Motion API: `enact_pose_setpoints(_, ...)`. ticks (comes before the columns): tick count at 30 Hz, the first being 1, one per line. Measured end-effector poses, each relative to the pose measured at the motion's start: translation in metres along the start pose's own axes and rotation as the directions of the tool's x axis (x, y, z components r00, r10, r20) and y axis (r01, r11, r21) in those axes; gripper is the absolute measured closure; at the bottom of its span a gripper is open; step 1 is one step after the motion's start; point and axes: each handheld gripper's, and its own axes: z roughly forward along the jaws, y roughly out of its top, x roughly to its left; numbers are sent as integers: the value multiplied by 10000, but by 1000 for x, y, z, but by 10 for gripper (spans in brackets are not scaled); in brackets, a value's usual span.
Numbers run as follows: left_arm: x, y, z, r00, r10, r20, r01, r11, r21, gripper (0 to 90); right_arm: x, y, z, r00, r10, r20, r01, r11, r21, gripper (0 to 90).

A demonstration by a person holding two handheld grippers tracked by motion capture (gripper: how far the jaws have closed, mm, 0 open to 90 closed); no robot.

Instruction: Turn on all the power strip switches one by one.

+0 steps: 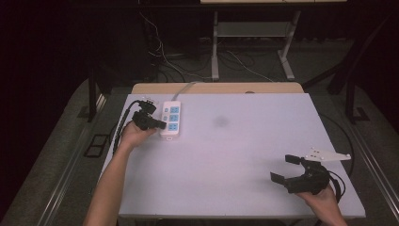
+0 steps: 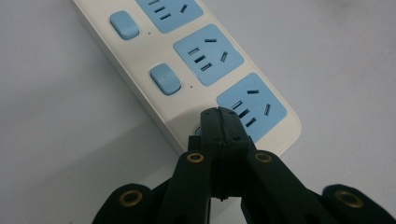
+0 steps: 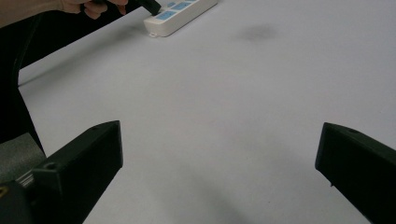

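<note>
At the far left of a white table (image 1: 244, 155), a white power strip (image 1: 171, 118) lies flat, its length running away from the person and its cord leaving over the far edge. It has three blue sockets in a row, each with a blue rocker switch beside it. The left gripper (image 1: 160, 124), held in the person's left hand (image 1: 134, 136), reaches in from the strip's left side. Its two black jaws are pressed together with nothing between them, so they form one narrow tip. In the left gripper view that tip (image 2: 219, 122) rests over the spot beside the nearest socket (image 2: 252, 106), where the third switch would sit; the switch itself is hidden beneath it. The closed jaws seem meant as a single finger for pushing that switch. Whether the tip is pressing or merely touching cannot be told.

The right gripper (image 1: 288, 168) waits low at the near right of the table, well apart from the strip, jaws spread wide and empty, pointing across the bare surface towards it.

The strip sits close to the table's left and far edges, so a hard push could slide it that way. The middle and right of the table are open, apart from a faint grey smudge (image 1: 220, 121), leaving plenty of room for either hand to move.
</note>
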Motion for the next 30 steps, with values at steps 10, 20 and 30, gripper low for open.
enact_pose_setpoints(10,-1,-1,0,9999,-38,115,37,10000,62,898,-2,0,-1,10000,62,37,-62,10000,-36,7)
enact_pose_setpoints(20,-3,1,-2,9997,170,-161,-170,9999,1,897,-2,0,0,10000,70,24,-70,10000,-38,7)
enact_pose_setpoints(30,0,4,-4,9997,114,-219,-118,9998,-175,897,-3,0,1,10000,75,42,-75,10000,-33,7)
